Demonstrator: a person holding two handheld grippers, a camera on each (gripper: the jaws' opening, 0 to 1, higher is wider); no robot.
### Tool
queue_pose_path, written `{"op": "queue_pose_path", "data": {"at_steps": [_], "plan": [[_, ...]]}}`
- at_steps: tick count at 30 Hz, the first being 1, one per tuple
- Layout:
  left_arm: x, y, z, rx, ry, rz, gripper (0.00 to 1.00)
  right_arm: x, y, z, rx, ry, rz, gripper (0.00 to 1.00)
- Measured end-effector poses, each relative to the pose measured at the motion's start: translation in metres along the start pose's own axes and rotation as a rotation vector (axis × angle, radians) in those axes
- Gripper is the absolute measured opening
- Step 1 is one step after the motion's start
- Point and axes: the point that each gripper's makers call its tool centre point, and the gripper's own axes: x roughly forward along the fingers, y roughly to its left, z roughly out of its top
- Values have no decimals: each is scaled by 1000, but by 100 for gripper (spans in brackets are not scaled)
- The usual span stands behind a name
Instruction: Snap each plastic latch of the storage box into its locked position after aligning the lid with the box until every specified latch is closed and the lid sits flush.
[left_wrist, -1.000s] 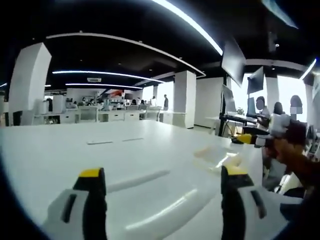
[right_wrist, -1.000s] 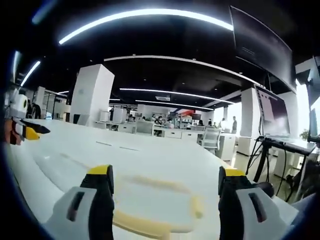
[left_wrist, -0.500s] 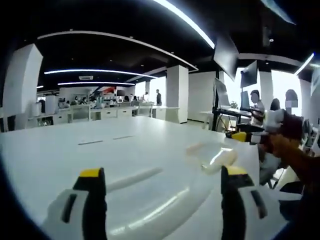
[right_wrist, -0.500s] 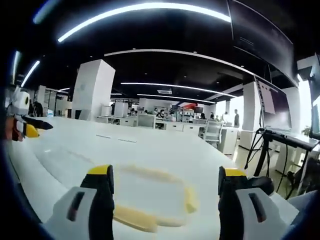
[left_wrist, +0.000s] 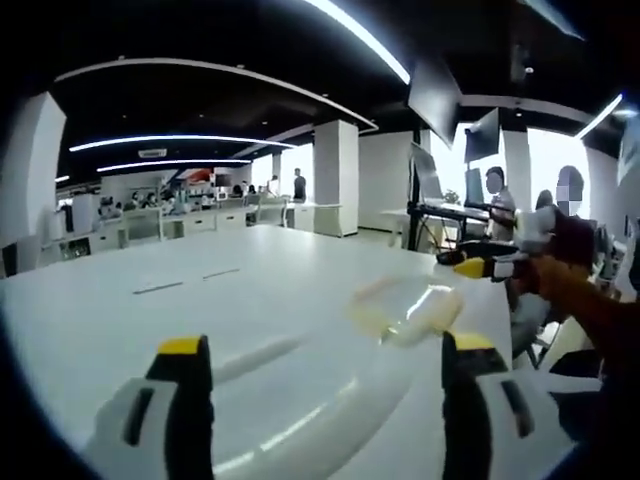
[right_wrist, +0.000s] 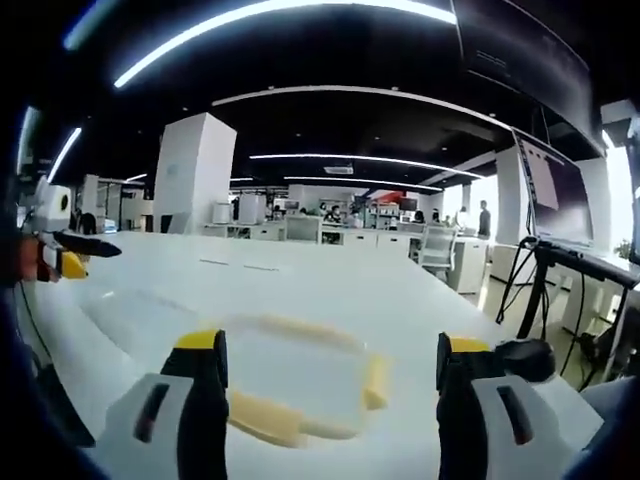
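The clear storage box (right_wrist: 290, 385) with yellow latches (right_wrist: 262, 420) lies on the white bench (right_wrist: 330, 290), now closer and lower before the right gripper (right_wrist: 330, 375), just beyond its spread, empty jaws. The left gripper (left_wrist: 320, 365), jaws also apart and empty, has swung toward the box, so both are closing in and no latch is pressed yet.
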Motion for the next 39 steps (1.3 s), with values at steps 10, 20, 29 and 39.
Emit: {"op": "queue_pose_path", "data": {"at_steps": [10,20,29,39], "plan": [[12,-11,0,8,7,-34,95,0,-4,-10,21,41,33,88],[26,-24,0,39,34,-82,95,2,-7,-16,-11,89,76,88],[36,-28,0,91,65,-110,95,7,-10,-17,-57,118,118,87],[45,-37,5,140,93,-145,95,5,-14,-13,-110,147,170,87]]}}
